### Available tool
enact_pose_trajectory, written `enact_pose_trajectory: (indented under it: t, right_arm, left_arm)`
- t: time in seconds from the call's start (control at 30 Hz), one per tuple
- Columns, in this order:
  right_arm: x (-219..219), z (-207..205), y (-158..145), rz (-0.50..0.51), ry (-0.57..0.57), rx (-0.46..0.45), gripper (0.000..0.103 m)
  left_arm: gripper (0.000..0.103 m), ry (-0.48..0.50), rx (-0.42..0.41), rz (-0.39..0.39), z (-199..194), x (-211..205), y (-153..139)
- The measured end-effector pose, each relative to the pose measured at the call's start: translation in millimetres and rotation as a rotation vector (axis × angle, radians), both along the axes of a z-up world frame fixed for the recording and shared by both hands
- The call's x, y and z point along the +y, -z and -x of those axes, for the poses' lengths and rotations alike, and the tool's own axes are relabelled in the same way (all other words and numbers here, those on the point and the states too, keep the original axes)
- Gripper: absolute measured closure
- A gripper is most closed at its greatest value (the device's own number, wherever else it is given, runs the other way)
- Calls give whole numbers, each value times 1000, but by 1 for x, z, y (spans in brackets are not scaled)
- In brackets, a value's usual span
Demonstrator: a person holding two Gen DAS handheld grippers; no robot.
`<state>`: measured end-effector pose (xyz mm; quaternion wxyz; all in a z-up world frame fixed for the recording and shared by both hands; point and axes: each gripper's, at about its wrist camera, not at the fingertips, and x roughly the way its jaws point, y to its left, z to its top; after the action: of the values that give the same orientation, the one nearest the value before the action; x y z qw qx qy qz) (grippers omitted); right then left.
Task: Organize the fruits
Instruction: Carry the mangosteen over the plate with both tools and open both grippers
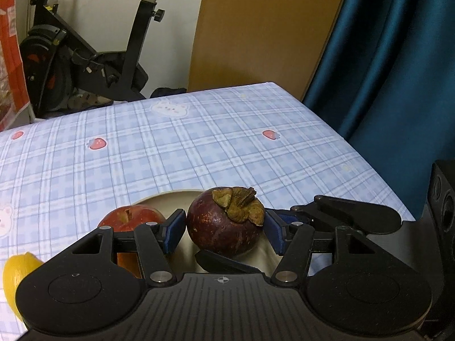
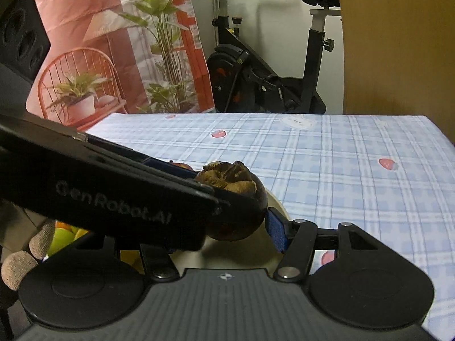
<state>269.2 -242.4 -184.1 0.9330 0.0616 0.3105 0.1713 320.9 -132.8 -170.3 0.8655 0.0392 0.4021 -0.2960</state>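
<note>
While both claws clamp it, the mangosteen (image 1: 223, 224) shows dark maroon rind and a dried brown calyx.

A: What stands behind the table (image 1: 199, 147)?

B: A black exercise bike (image 1: 85, 56) against a white wall (image 1: 108, 8). Beside it leans a tan wooden board (image 1: 256, 28), and right of that hangs a dark teal curtain (image 1: 398, 56).

A: And the table itself?

B: It wears a pale blue checked cloth (image 2: 327, 170) printed with strawberries and white rabbits.

A: Anything further left?

B: In the right wrist view, a hanging printed backdrop (image 2: 99, 42) shows an orange wire chair, potted plants and a red column. The light is dim and indoor.
</note>
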Motion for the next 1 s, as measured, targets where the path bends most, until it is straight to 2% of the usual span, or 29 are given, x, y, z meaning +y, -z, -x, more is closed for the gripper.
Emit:
enact_pose_trajectory:
  t: [0.17, 0.47, 0.7, 1.0]
  right_arm:
    - [1, -7, 6, 36, 7, 13, 41]
    - [8, -12, 9, 36, 21, 31, 41]
    - [2, -8, 2, -8, 40, 48, 40]
    - [-5, 17, -13, -83, 76, 59, 37]
  left_arm:
    - [42, 3, -13, -4, -1, -4, 0]
    - [42, -24, -16, 3, -4, 5, 1]
    - [41, -27, -28, 20, 3, 14, -9]
    - [41, -49, -66, 52, 24, 34, -30]
